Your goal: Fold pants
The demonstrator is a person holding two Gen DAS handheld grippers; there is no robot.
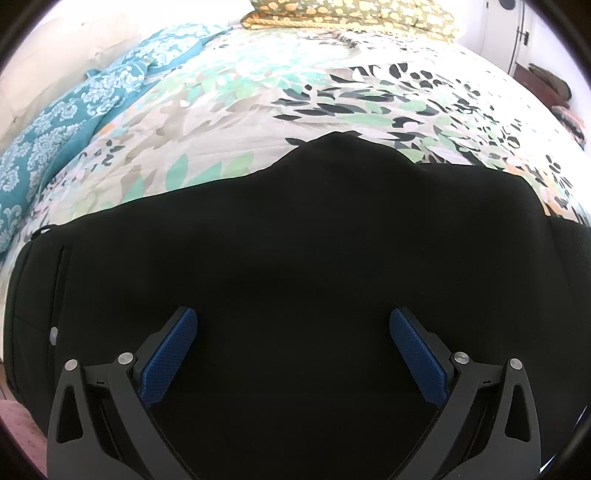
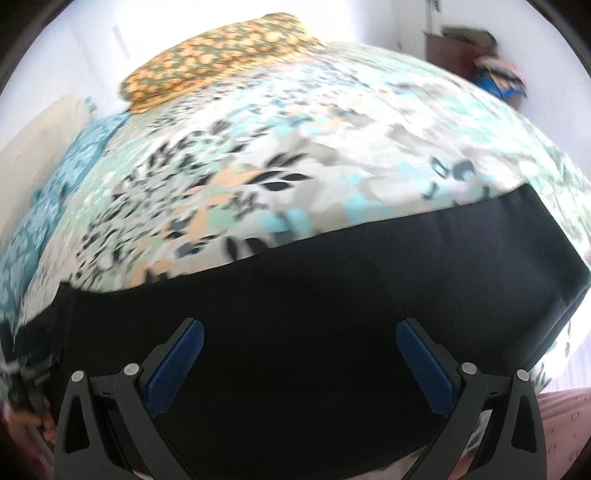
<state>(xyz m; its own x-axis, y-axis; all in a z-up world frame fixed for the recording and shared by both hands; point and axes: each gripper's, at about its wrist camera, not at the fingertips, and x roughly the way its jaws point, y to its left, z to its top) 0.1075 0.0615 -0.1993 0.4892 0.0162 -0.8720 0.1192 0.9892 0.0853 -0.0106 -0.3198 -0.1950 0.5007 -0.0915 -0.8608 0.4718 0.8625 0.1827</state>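
Black pants lie flat on a floral bedspread near the bed's front edge. In the left wrist view the waist end with a small metal button is at the left. My left gripper is open and empty, its blue pads just above the pants. In the right wrist view the pants stretch across the bedspread, with the leg end at the right. My right gripper is open and empty over the fabric. This view is blurred.
A yellow patterned pillow lies at the head of the bed, also in the right wrist view. A teal patterned blanket lies along the left side. Dark furniture with clutter stands by the far wall.
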